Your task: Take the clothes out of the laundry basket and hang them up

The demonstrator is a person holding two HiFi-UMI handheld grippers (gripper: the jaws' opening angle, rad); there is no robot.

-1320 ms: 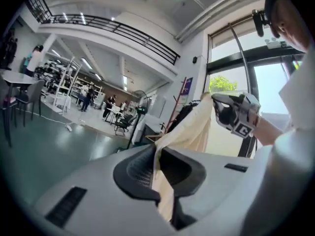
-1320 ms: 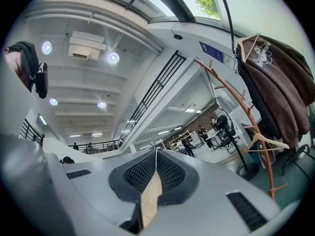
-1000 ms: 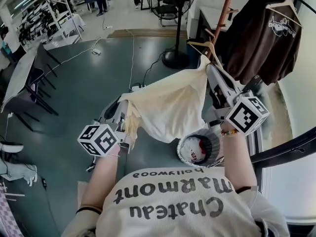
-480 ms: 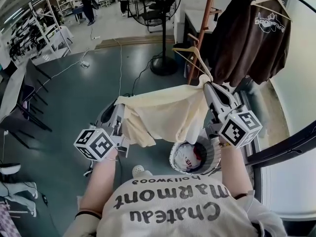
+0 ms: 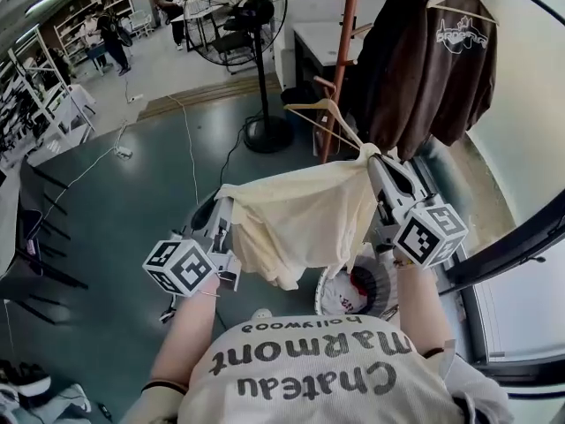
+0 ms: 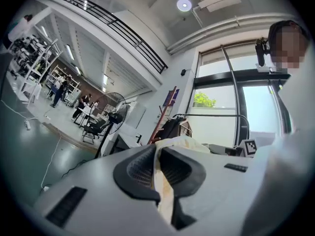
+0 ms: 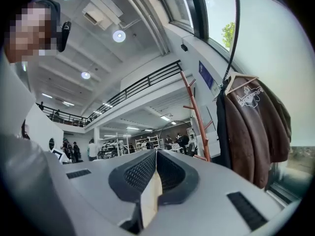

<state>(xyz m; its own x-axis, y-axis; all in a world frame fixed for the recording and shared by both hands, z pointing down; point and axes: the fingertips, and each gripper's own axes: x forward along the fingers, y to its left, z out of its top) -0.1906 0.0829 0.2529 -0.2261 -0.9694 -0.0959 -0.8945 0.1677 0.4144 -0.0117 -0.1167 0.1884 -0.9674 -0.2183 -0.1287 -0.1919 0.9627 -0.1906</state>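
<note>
A cream garment (image 5: 305, 215) of soft, creased cloth hangs spread in the air between the two claws. The left claw (image 5: 224, 208) is pinched shut on its edge at 9 o'clock. The right claw (image 5: 372, 156) grips its corner at 2 o'clock, with cream cloth caught between both pairs of jaws. Below it at 5 o'clock stands the round grey laundry basket (image 5: 386, 279), holding white and red clothing (image 5: 346, 291). At 12 o'clock a bare wooden hanger (image 5: 325, 113) sits beside the orange coat stand (image 5: 341, 51), near a brown jacket (image 5: 433, 60).
</note>
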